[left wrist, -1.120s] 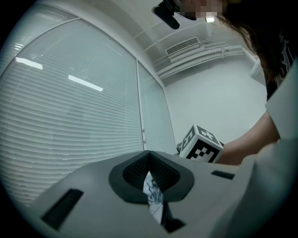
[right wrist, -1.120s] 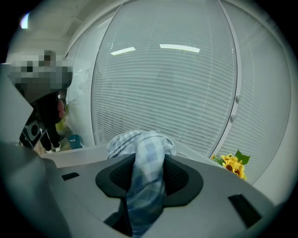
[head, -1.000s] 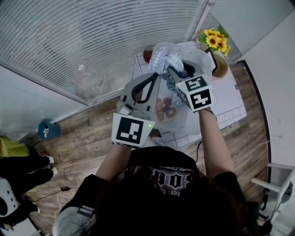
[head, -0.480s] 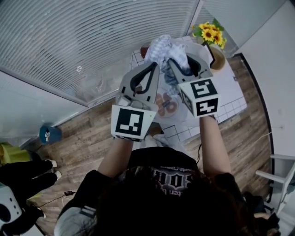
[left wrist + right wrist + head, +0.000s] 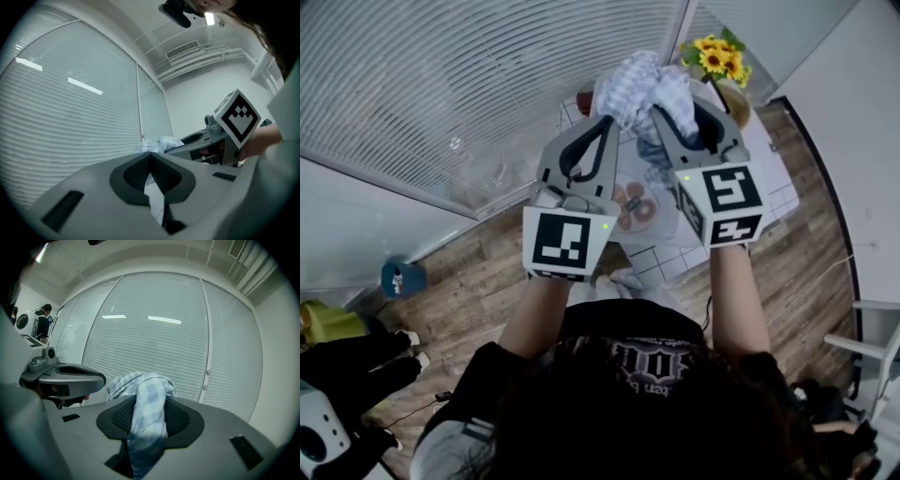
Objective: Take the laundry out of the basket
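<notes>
Laundry [image 5: 642, 84], one piece, in right gripper [image 5: 149, 401]

sunflowers [image 5: 716, 59] beside a white tiled table [image 5: 670, 260], slatted blinds [image 5: 441, 84] alongside, wooden floor [image 5: 478, 281] below.

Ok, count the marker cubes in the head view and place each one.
2. The left marker cube sits on the left gripper at centre left; the right marker cube sits on the right gripper, slightly higher. None seems hidden.
</notes>
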Motion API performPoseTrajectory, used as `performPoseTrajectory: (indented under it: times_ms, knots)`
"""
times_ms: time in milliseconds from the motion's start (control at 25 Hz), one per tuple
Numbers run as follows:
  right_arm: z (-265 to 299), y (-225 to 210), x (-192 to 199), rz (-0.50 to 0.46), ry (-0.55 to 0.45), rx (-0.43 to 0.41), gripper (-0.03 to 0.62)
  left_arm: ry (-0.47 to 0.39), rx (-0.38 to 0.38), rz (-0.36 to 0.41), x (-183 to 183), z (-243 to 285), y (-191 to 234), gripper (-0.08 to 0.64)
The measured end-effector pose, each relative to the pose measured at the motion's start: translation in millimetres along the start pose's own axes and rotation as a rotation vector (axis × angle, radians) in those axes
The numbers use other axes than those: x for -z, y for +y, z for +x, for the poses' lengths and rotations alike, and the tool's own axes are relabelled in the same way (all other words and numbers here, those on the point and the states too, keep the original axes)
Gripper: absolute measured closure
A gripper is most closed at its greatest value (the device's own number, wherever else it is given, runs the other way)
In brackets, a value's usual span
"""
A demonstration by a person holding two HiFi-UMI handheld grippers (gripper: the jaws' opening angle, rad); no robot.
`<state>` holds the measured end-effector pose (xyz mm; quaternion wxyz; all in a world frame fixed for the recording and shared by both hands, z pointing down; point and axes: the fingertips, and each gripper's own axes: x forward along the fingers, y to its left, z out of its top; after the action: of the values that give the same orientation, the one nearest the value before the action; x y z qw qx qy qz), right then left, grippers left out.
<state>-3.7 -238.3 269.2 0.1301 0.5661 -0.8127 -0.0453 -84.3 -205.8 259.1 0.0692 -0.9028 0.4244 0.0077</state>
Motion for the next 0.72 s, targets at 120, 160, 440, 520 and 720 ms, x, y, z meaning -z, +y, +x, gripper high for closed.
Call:
performPoseTrajectory:
  times_ms: [120, 160, 440, 520, 720]
  knots:
    - [-5.5, -4.7, -7.2, -0.013, -0.014, 0.001, 0.425, -0.008, 0.014, 0.01, -5.8, 4.5, -8.4, 0.561]
    - [-7.3, -7.3, -9.7, -0.016, -0.02, 0.002, 0.425, -0.01, 0.018, 0.011, -7.5, 6.6, -10.9, 0.561]
    - [-37.7, -41.4, -25.3, -0.036, -0.072, 0.025, 0.426, -0.041, 0.017, 0.023, -16.7, 24.4, -41.6, 0.561]
    - [-50.5, -55.4, -30.5, -0.047, -0.096, 0.038, 0.426, -0.041, 0.026, 0.021, -21.4, 30.2, -55.9, 0.561]
    - [-80.9, -90.5, -37.2, -0.047, -0.12, 0.069, 0.426, -0.045, 0.046, 0.021, -32.2, 45.6, -91.3, 0.561]
